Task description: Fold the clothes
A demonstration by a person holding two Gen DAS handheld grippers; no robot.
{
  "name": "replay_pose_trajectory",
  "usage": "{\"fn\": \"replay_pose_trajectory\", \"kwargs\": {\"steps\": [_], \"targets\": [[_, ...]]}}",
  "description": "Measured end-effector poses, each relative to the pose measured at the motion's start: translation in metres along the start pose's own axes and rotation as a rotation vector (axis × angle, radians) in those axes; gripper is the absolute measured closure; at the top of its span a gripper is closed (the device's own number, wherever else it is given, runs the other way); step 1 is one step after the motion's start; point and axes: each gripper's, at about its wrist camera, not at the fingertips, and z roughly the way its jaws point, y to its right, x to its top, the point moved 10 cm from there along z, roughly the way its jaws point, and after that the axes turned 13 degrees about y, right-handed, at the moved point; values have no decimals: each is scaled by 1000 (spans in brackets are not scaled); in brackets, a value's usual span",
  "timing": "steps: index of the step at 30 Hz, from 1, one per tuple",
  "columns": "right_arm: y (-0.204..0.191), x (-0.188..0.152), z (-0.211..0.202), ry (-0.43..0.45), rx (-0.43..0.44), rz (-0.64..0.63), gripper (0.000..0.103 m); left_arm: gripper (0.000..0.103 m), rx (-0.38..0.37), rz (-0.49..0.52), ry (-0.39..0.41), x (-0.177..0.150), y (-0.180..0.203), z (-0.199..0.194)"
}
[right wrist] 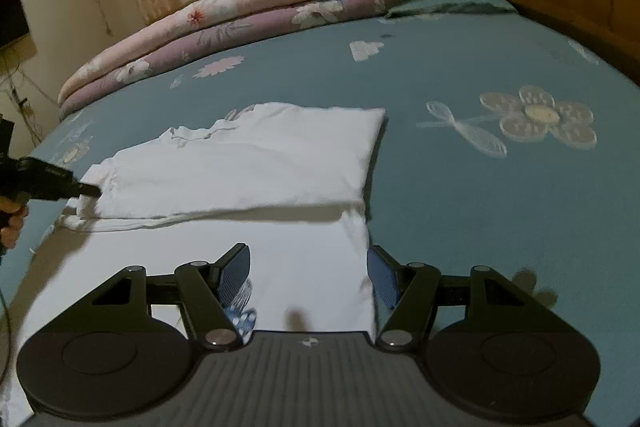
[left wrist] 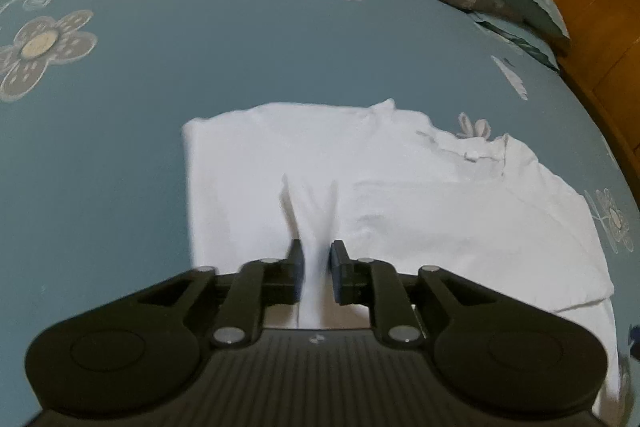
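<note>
White cotton garment [right wrist: 256, 163] lies on the blue floral bed sheet [right wrist: 460, 187], far part doubled over the near part; folding partly done. Left gripper [left wrist: 316, 259] pinches a fabric ridge. Right gripper [right wrist: 308, 275] jaws spread over the near edge.

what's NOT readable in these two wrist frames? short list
- Left wrist view: near hem of white shirt hidden under left gripper body; pinched fold motion-blurred.
- Right wrist view: blue print on the shirt mostly covered by right gripper linkage.
- Right wrist view: the person's hand cut off by the left edge.
</note>
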Motion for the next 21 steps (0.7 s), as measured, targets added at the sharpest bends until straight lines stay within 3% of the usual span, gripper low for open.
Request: {"fn": "replay_pose_trajectory", "kwargs": {"steps": [2, 3, 5, 6, 11, 14, 21], "targets": [[0, 12, 8, 24, 4, -39, 41, 77, 16, 8, 28, 5, -3, -11], [1, 19, 14, 32, 3, -52, 55, 74, 15, 20, 42, 9, -1, -15], [2, 33, 32, 42, 9, -67, 71, 68, -1, 46, 64, 15, 7, -22], [3, 39, 42, 44, 16, -68, 73, 62, -18, 60, 67, 17, 15, -24], [-2, 45, 87, 20, 36, -98, 76, 58, -121, 141, 50, 11, 66, -18], [2, 27, 103, -36, 23, -142, 75, 58, -149, 190, 17, -1, 88, -6], [25, 2, 72, -64, 11, -121, 73, 50, -120, 257, -87, -29, 110, 21]]}}
